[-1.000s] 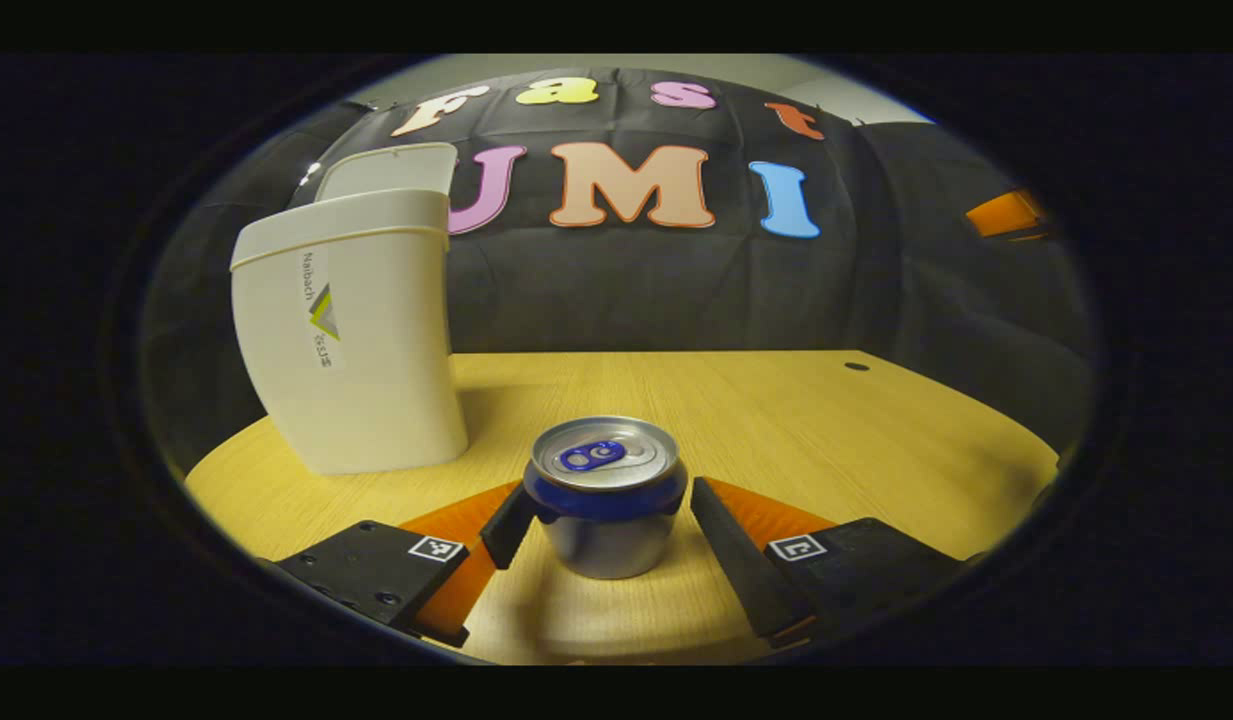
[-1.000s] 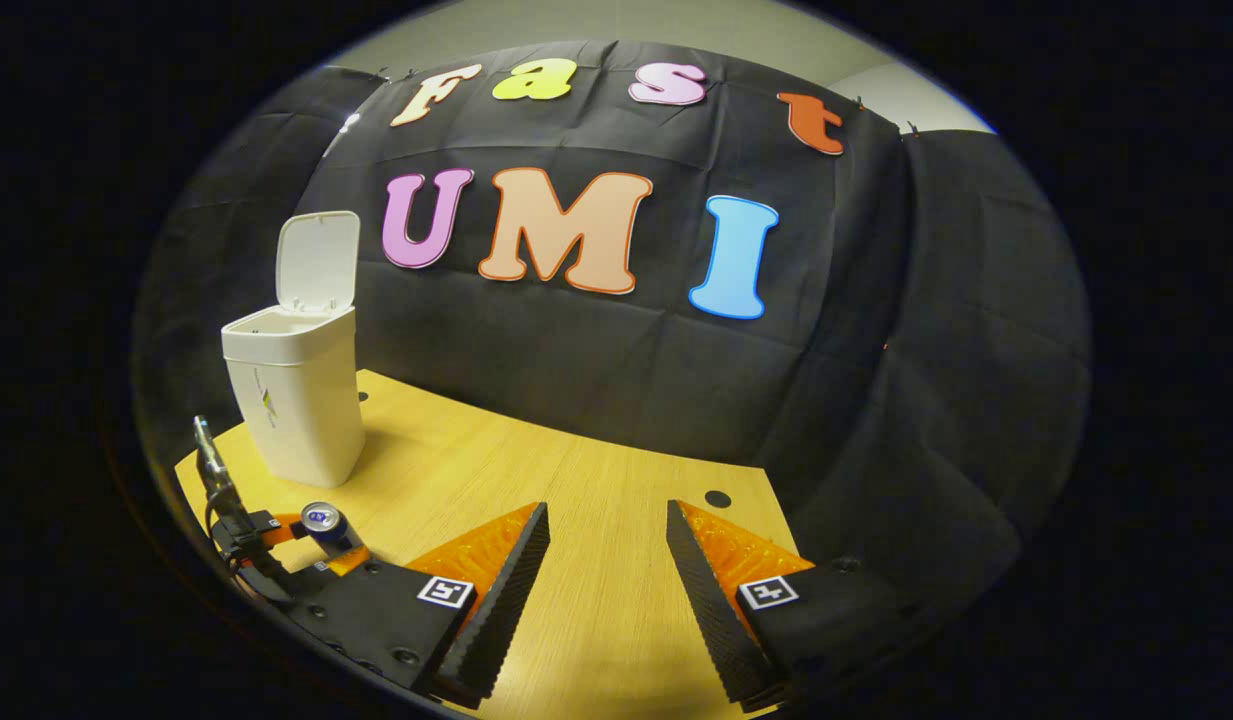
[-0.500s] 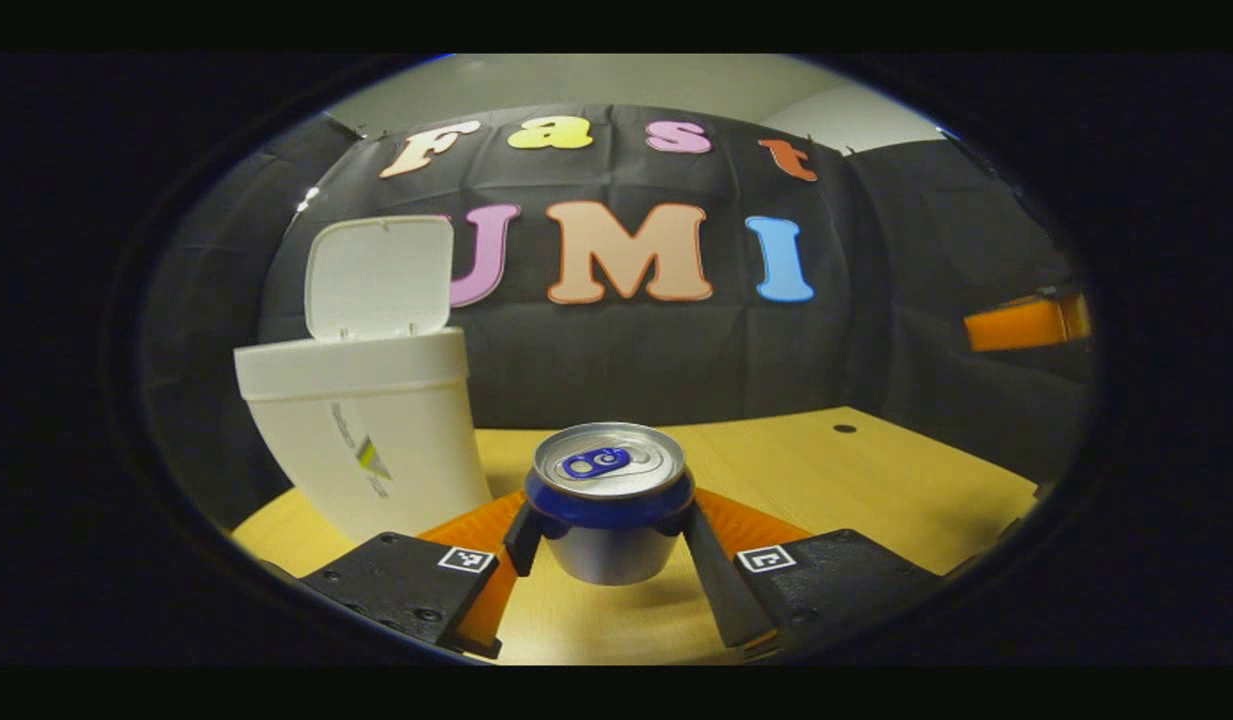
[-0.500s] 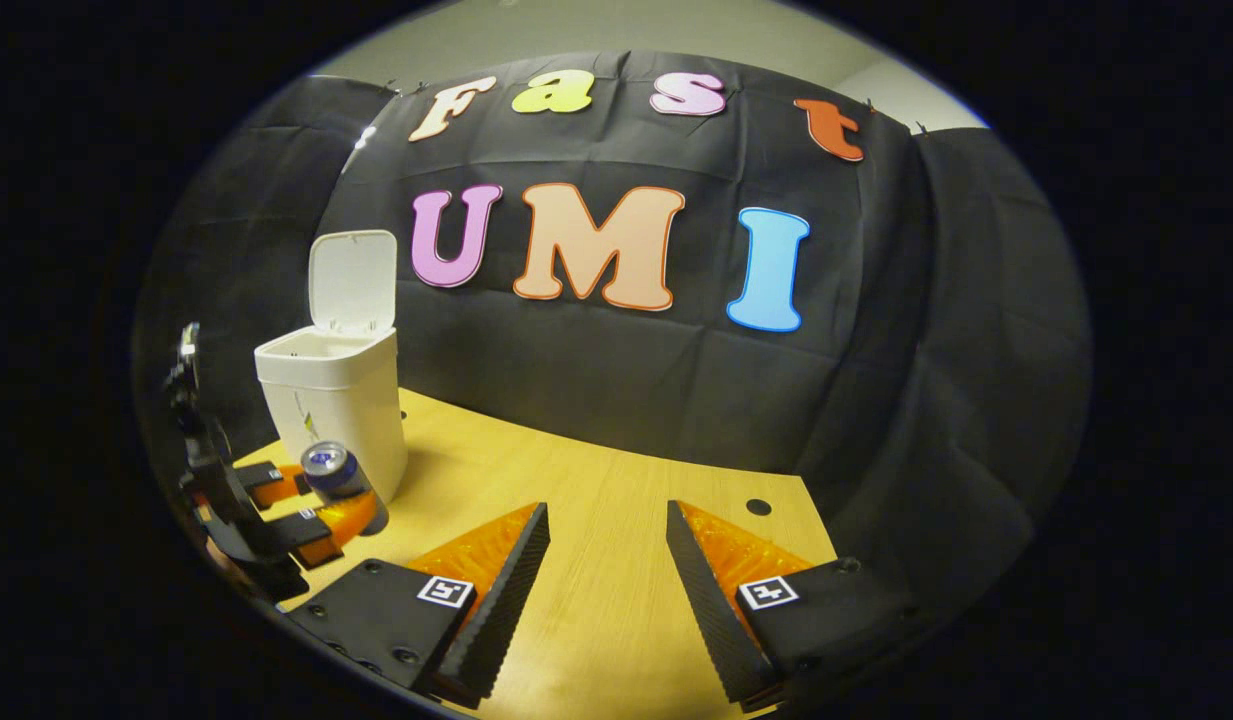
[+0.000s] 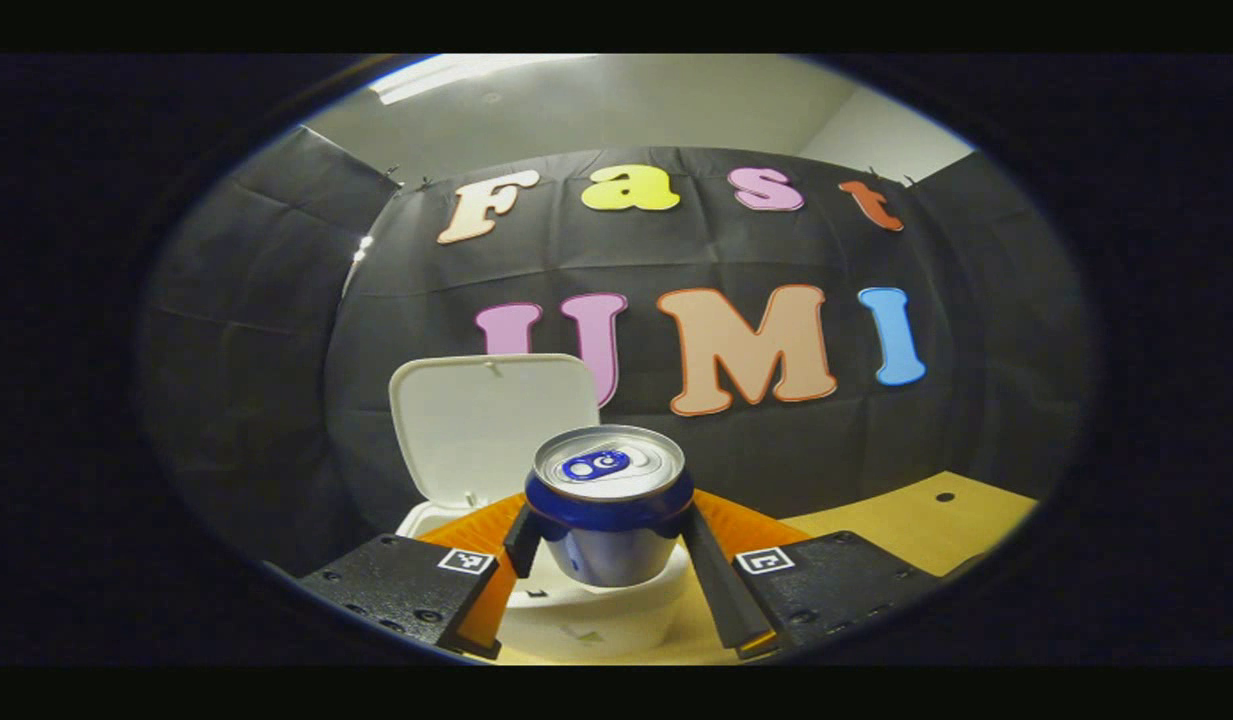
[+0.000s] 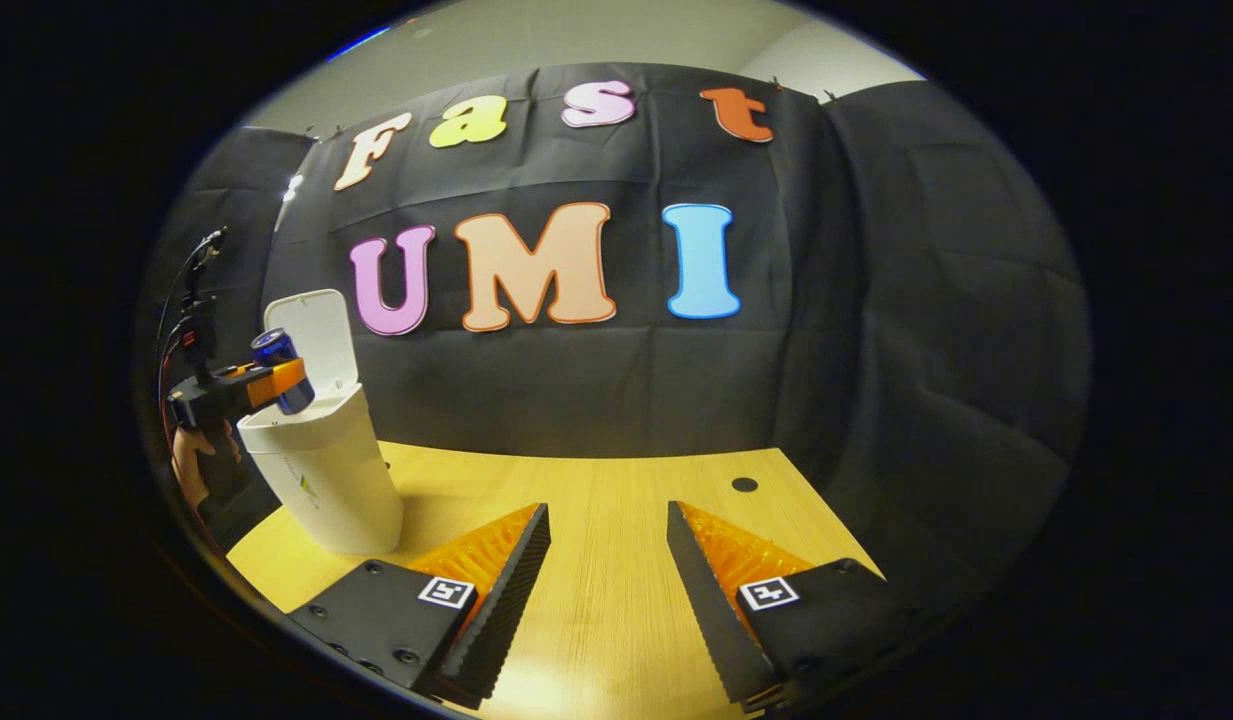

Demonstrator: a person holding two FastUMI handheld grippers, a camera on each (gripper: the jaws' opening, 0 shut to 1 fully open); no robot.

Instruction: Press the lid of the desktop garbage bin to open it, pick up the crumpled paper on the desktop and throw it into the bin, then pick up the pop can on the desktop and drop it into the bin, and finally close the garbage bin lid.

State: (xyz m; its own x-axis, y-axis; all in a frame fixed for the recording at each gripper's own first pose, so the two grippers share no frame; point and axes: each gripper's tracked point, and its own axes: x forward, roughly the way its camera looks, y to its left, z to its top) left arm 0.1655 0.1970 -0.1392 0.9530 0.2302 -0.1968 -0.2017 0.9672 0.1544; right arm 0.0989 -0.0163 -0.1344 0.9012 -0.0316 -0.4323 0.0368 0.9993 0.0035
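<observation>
My left gripper is shut on the pop can, a silver can with a blue band and blue tab, held upright just above the open mouth of the white garbage bin. The bin's lid stands up behind the can. In the right gripper view the bin stands at the left of the wooden table, and the left gripper holds the can over its rim, in front of the raised lid. My right gripper is open over the table with nothing between its fingers.
A small dark hole marks the table near its far right edge. Black cloth walls close the booth behind and to both sides. A person's hand shows low at the left behind the bin.
The left gripper closed on the can, lifted it off the table and carried it over the open bin. The right gripper stayed open, its view swinging a little.
</observation>
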